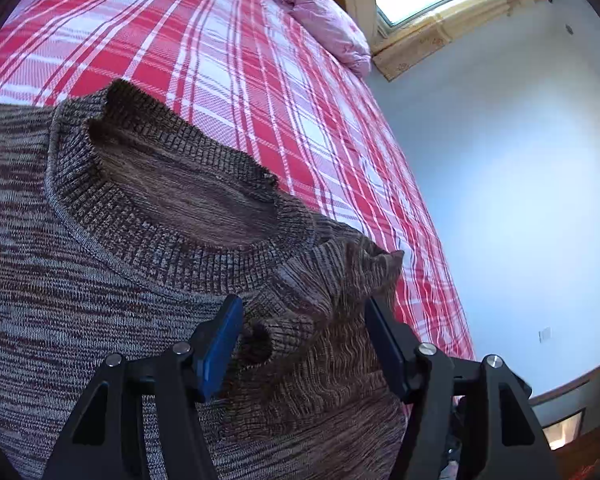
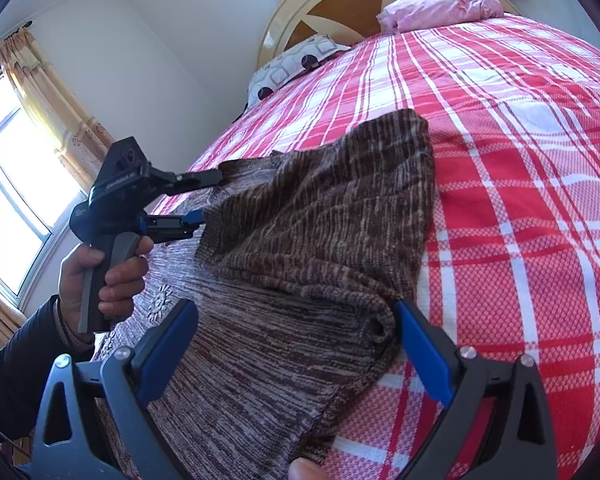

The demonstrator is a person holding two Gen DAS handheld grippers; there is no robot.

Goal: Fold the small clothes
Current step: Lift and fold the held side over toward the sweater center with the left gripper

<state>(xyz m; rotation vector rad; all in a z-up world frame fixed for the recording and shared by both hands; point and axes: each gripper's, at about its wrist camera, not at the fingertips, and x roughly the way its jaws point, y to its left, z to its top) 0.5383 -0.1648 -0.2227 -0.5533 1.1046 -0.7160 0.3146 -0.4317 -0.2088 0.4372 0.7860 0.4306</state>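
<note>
A brown-grey marled knit sweater (image 1: 100, 280) lies flat on the red and white plaid bedspread (image 1: 228, 48), its ribbed neck hole (image 1: 180, 188) facing the left wrist view. One sleeve is folded across the body (image 2: 320, 208), and its ribbed cuff (image 1: 272, 336) lies between the blue pads of my left gripper (image 1: 300, 320), which stands open without pressing on it. The right wrist view shows that same left gripper (image 2: 206, 198) at the sweater's far shoulder, held by a hand (image 2: 100, 276). My right gripper (image 2: 296, 320) is open and straddles the sweater's rolled near edge (image 2: 364, 316).
A pink pillow (image 2: 440, 8) and a patterned pillow (image 2: 292, 64) lie against the round headboard (image 2: 340, 4). The bed's edge drops to a pale wall (image 1: 500, 180) beside the left gripper. A curtained window (image 2: 8, 184) is behind the hand. Bare bedspread (image 2: 520, 160) stretches past the sweater.
</note>
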